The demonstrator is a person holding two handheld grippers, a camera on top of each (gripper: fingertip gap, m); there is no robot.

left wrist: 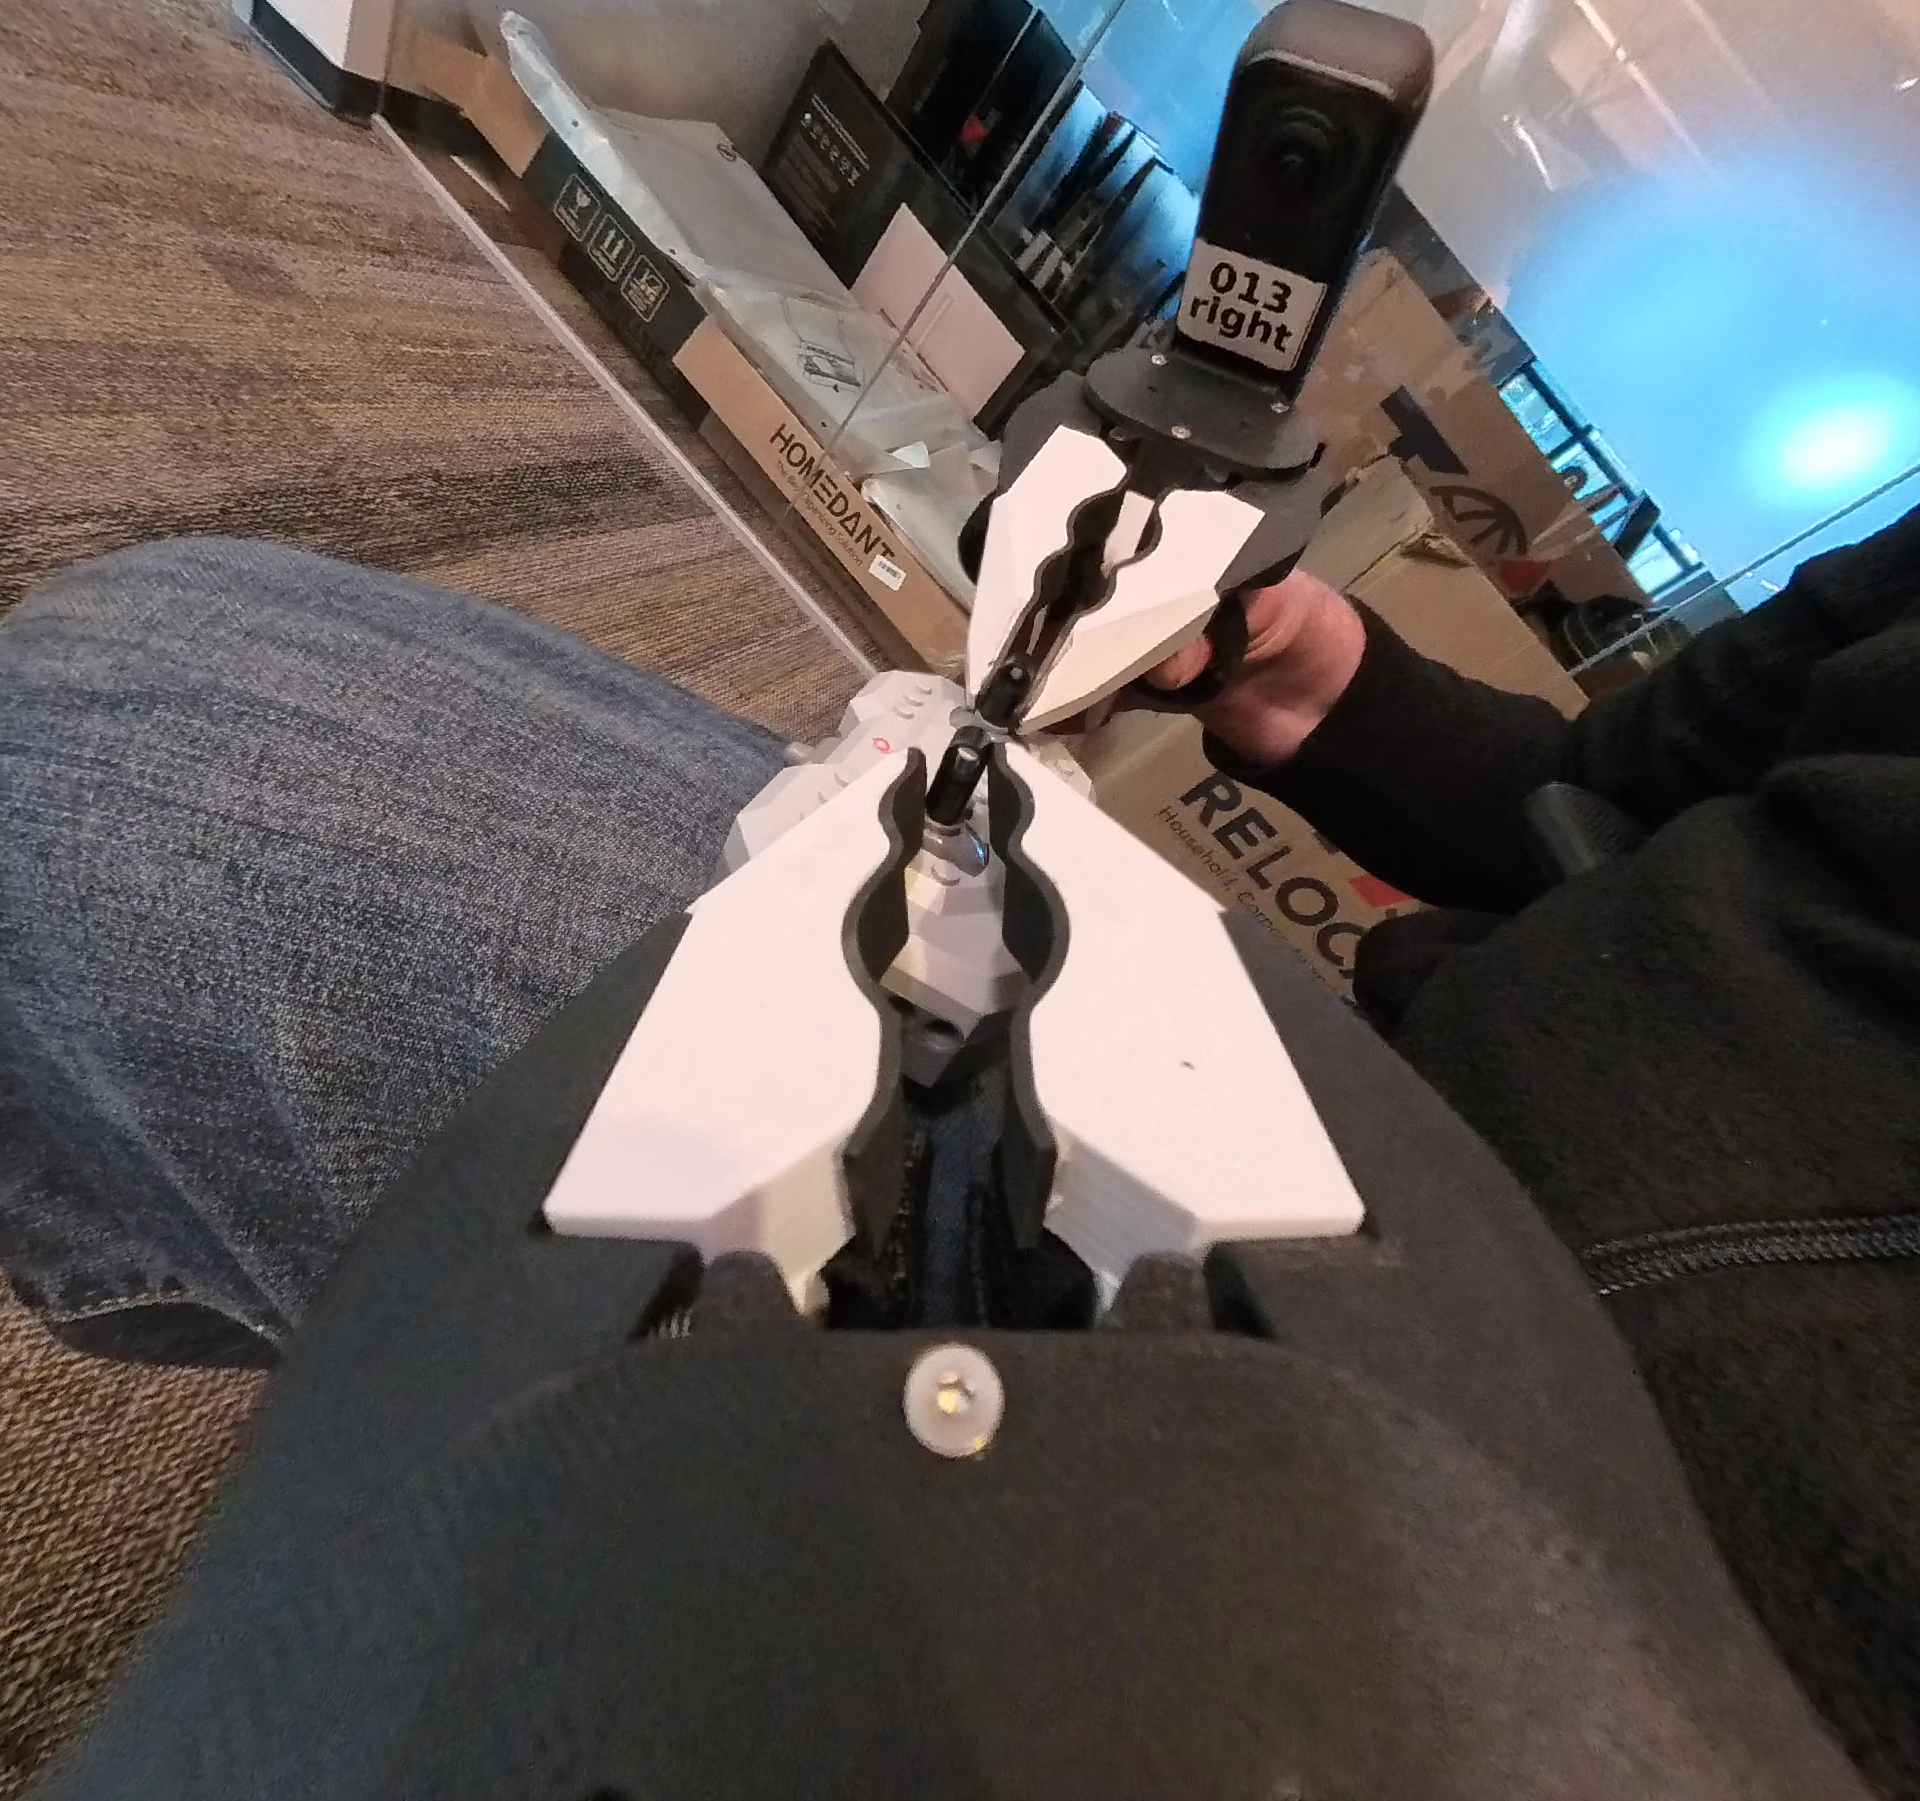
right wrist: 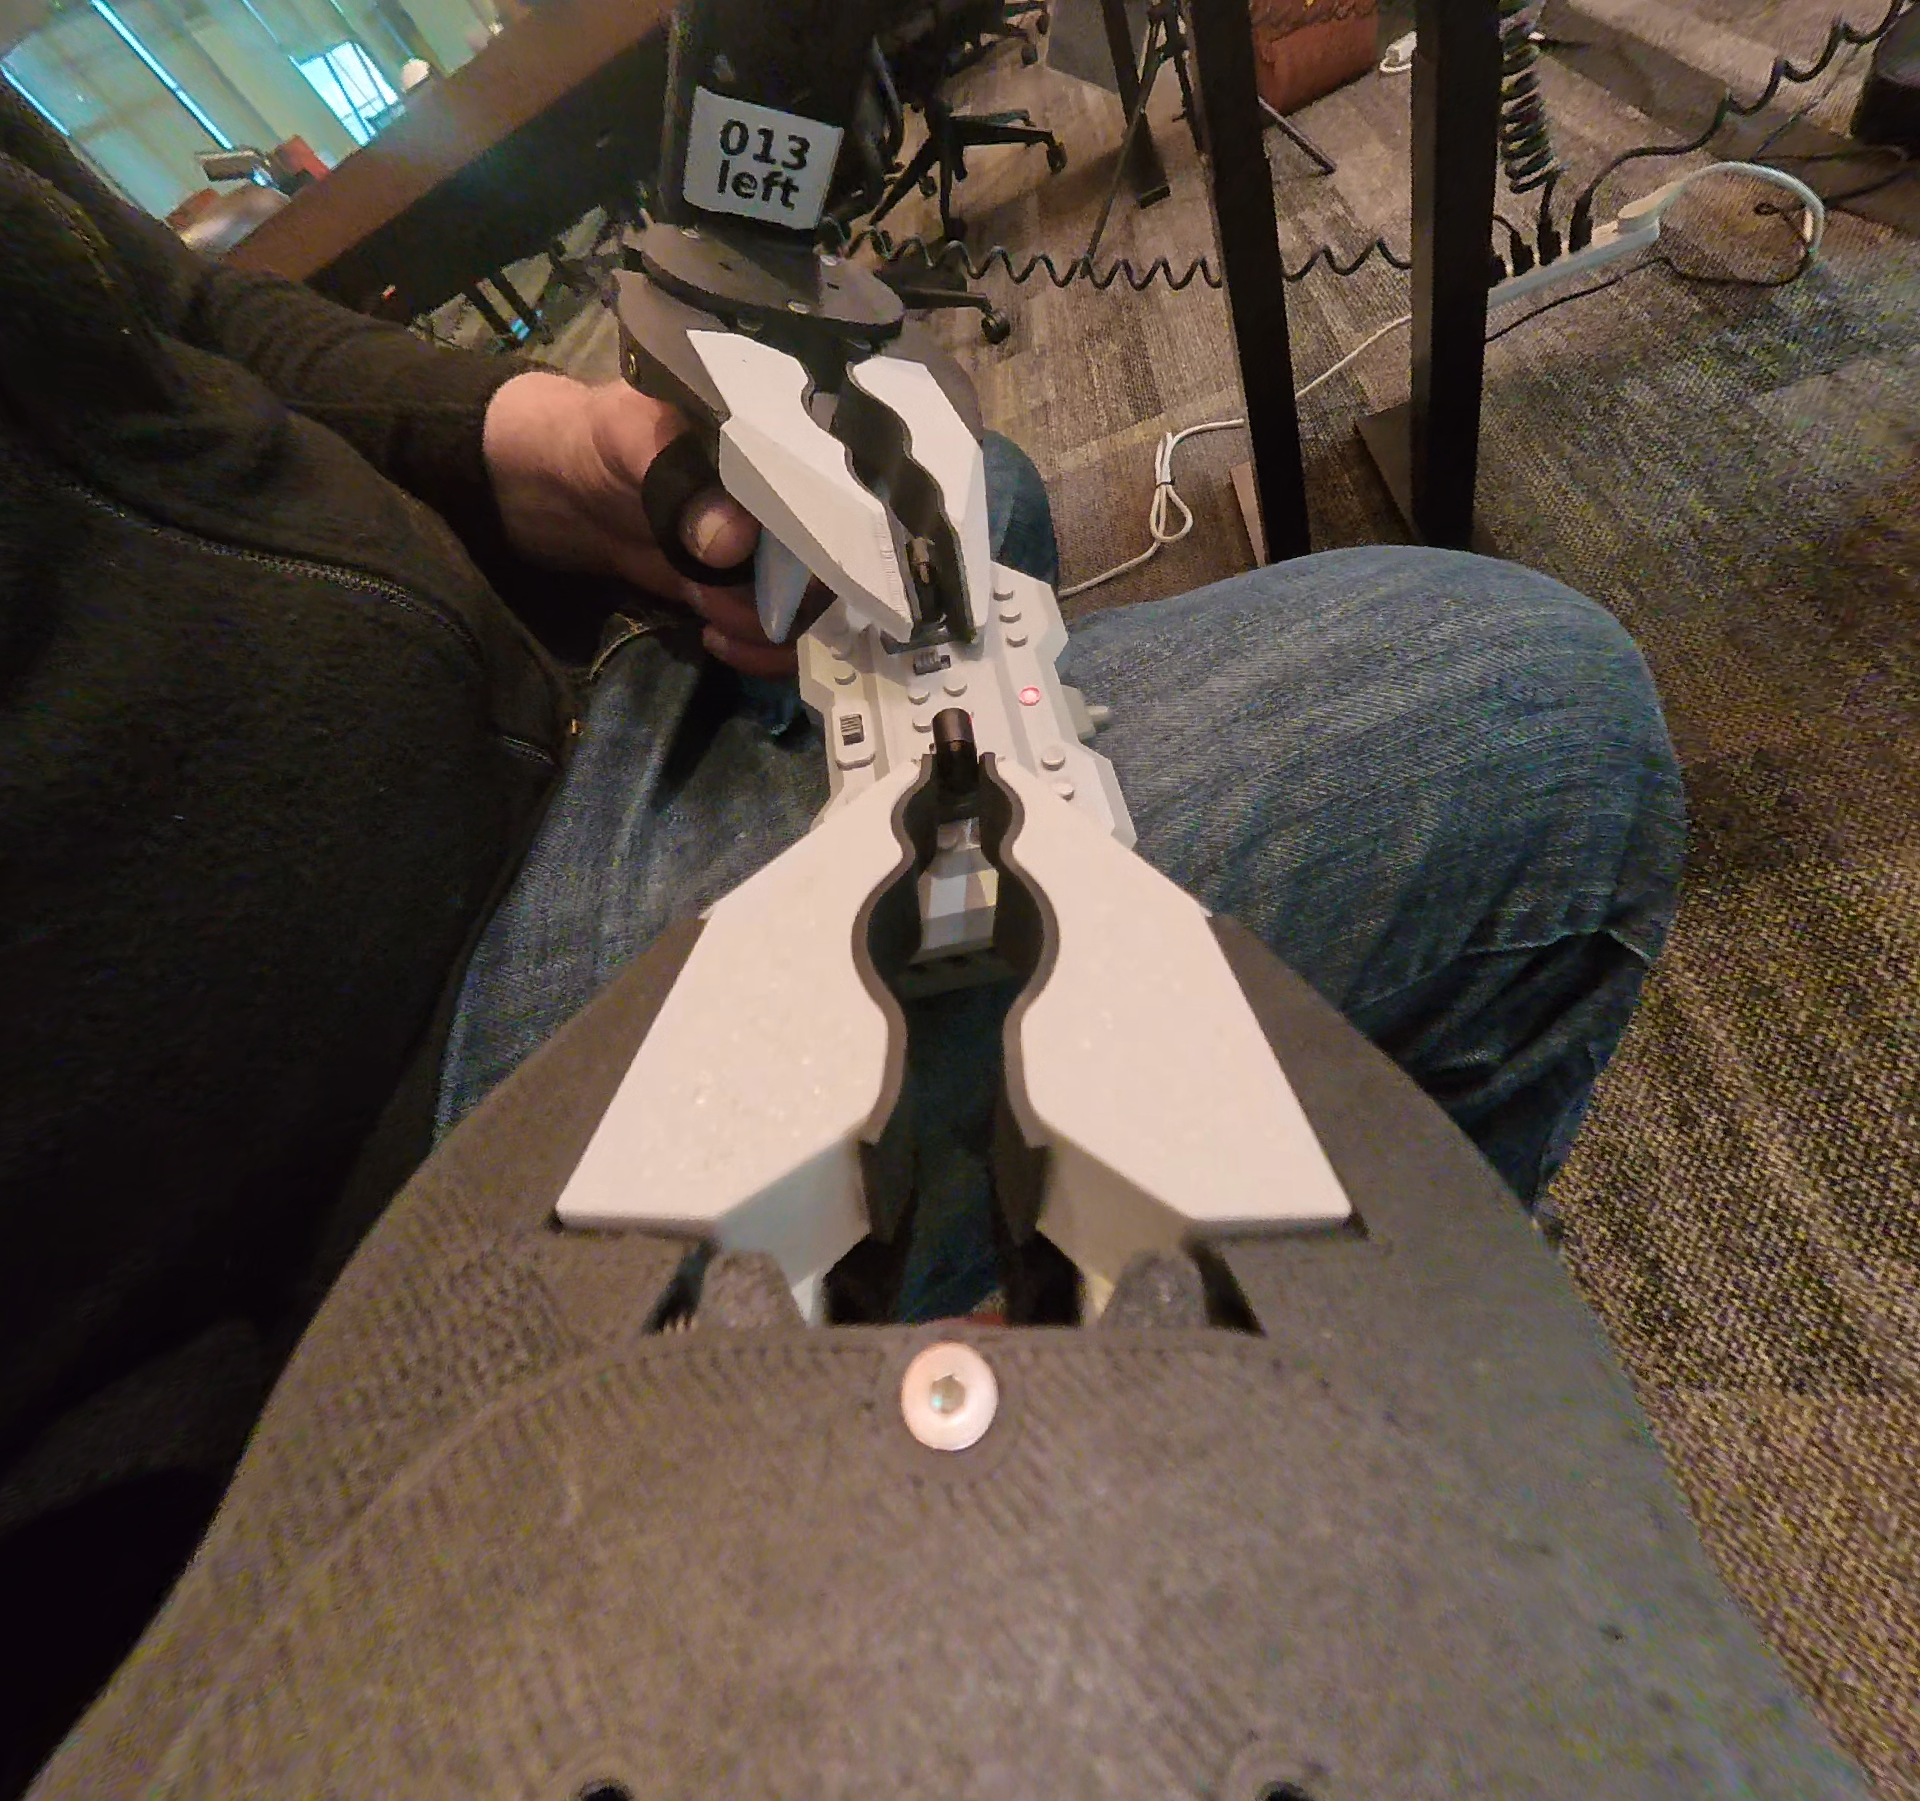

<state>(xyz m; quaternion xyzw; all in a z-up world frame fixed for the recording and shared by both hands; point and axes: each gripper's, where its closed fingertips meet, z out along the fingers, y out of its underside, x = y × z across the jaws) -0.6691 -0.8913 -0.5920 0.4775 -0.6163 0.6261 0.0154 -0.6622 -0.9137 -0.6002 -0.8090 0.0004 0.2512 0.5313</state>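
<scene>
Two grippers: both hand-held, meeting tip to tip over a seated person's lap.
Left gripper: fingers nearly closed, tips pinching a black peg; a chrome bit and grey bricks show in the gap behind it.
Right gripper: nearly closed too, second black peg poking out past its tips.
Grey brick model: long studded build lying on the jeans, directly under both gripper tips; small red dot on top.
Stage: both pegs gripped, just apart from each other; contact with the studs cannot be told.
Writing: white sticker on each gripper's camera; printed cardboard boxes along the glass wall.
</scene>
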